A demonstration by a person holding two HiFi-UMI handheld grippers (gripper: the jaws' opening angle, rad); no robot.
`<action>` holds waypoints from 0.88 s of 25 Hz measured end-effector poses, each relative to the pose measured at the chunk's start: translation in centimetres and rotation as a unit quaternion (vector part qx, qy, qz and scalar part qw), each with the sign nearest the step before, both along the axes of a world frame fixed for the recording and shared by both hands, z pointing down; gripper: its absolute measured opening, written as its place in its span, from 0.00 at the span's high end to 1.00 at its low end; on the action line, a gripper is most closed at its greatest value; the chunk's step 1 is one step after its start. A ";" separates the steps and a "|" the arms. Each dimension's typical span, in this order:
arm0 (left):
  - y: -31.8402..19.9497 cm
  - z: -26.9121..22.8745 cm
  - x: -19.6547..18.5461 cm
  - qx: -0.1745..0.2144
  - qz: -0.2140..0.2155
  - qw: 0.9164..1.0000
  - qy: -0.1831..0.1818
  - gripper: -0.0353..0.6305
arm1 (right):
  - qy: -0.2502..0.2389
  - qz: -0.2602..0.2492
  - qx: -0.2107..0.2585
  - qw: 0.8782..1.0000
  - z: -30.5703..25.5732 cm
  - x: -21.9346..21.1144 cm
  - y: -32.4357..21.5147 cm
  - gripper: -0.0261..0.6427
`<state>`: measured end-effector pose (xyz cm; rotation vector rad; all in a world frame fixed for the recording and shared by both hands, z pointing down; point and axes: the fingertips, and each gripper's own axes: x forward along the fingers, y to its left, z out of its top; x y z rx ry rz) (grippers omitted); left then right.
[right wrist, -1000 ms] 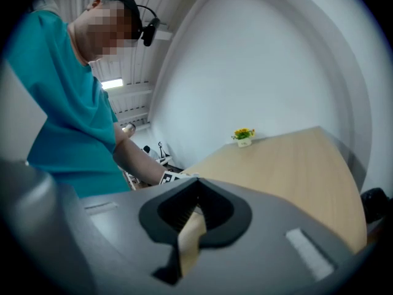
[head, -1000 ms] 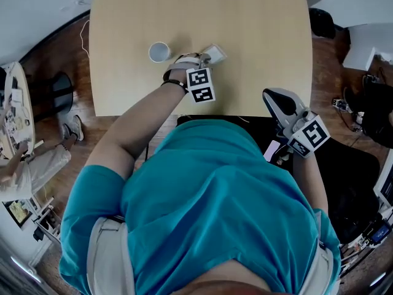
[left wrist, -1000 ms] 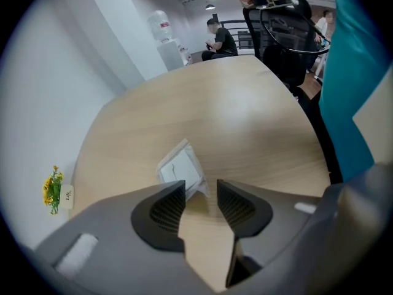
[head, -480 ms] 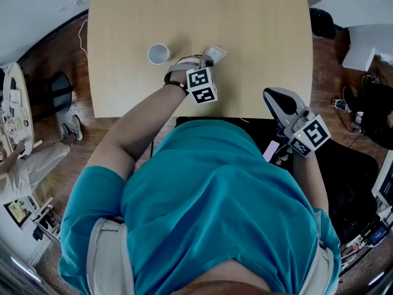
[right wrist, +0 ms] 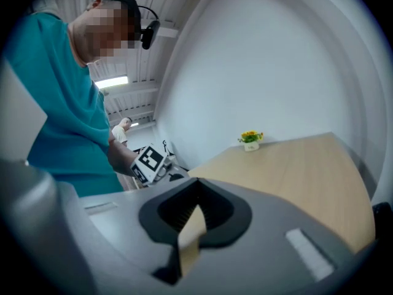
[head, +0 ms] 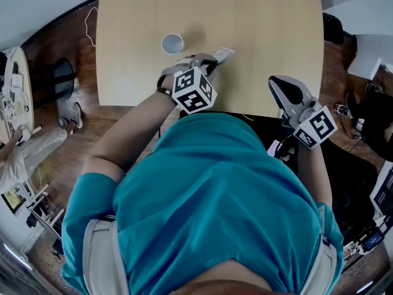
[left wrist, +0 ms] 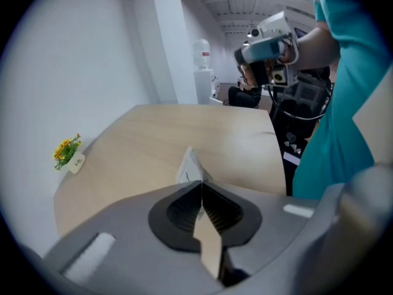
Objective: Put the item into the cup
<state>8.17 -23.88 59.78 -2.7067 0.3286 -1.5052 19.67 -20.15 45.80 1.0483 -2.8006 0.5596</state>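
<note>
Jaws of the left gripper [left wrist: 201,192] are pressed together on the near edge of a thin white packet [left wrist: 189,163] — the packet stands on edge beyond the pads, over the table [left wrist: 147,134]. White cup [head: 172,43] stands upright on the table, near the packet's left and apart from it. Right gripper [right wrist: 195,204] — jaws together, nothing between them — is held off the table's near right corner.
</note>
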 end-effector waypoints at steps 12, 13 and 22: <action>-4.0 -6.9 -12.3 -0.058 -0.073 0.994 -0.050 0.93 | -0.005 -0.049 0.004 0.999 -0.1 -4.8 -1.8 0.96; -4.3 -6.6 -12.9 -0.067 -0.068 0.993 -0.066 0.93 | -0.006 -0.051 0.004 0.999 -0.1 -5.1 -1.8 0.96; -6.9 -2.8 -14.5 -0.131 -0.041 0.978 -0.160 0.93 | -0.009 -0.042 -0.007 0.999 0.3 -5.0 -1.6 0.96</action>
